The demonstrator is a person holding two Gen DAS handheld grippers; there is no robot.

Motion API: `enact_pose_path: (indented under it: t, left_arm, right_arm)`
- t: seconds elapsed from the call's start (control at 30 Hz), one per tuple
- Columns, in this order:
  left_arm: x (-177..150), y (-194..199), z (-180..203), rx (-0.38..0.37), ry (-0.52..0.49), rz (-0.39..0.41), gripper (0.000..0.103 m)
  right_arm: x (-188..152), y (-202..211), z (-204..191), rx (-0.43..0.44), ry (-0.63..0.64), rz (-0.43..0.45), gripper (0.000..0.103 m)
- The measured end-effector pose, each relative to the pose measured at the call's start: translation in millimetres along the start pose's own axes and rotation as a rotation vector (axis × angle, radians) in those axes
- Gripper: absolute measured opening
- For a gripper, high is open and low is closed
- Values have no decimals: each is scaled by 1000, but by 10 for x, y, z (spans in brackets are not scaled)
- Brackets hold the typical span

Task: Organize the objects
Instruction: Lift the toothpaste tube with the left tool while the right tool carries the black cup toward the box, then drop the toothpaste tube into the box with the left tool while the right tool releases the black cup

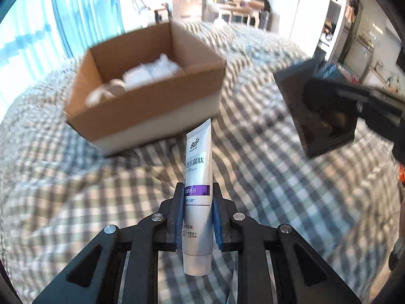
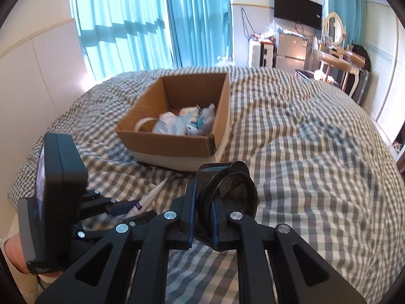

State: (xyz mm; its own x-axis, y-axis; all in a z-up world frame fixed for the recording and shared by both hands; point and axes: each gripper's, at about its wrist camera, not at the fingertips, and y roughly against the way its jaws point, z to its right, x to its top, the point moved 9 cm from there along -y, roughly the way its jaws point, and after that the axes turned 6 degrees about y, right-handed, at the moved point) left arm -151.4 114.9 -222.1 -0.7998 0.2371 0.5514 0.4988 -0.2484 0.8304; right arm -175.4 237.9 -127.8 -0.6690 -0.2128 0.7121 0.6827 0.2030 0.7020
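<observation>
we see the bed [image 2: 316, 152] under a grey-and-white checked cover filling both views, with teal curtains [image 2: 126, 25] behind it. on the cover sits an open cardboard box [image 2: 174, 124] with a white lower band, holding pale wrapped items [image 2: 184, 121] that are too blurred for us to name. our right hand-held gripper [image 2: 202, 215] is pinching a black case [image 2: 225, 202] with a round dark face, its blue pads pressed on either side; from the left wrist view the same case [image 1: 314, 111] hangs to the right of the box, above the cover. our left hand-held gripper [image 1: 197, 217] is clamped on a white and purple toothpaste tube [image 1: 198, 190], gripped about its middle, crimped end pointing toward the box and cap end toward the camera. the tube is held just short of the box's near wall.
</observation>
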Motion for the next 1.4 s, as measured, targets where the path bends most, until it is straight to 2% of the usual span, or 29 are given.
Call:
enact_pose_path:
  t: [0.17,0.3,0.47,0.63,0.87,1.0,1.17,1.4]
  left_arm:
    - [247,455,-124,9,25,102,20]
    - [612,667,-217,25,29,168,20]
    - [916,847,-383,44,49,217,20]
    - [1273,868,-567,71,58,251,20]
    - [1852,575,-846,122,47,247,20]
    - [2096,288,-946,115,47,224,20]
    - [2253,-225,-1049,104,58,175,20]
    - [2250,-859,-1145,69,78,122,20]
  right_arm:
    - [138,248,-165,23,30,45,10]
    - [270,366,-242,24,52,69,10]
    - [548,415,-306,12,96,95,10]
    - [933,349,-327,11,125,120,10]
    - [1604,0,-248,17,137,127,10]
    - [1845,-350,-108,32,125,105,10]
    - [2010,-915,19,33,118,59,10]
    - [2022,-1670,124,79,87,-12,10]
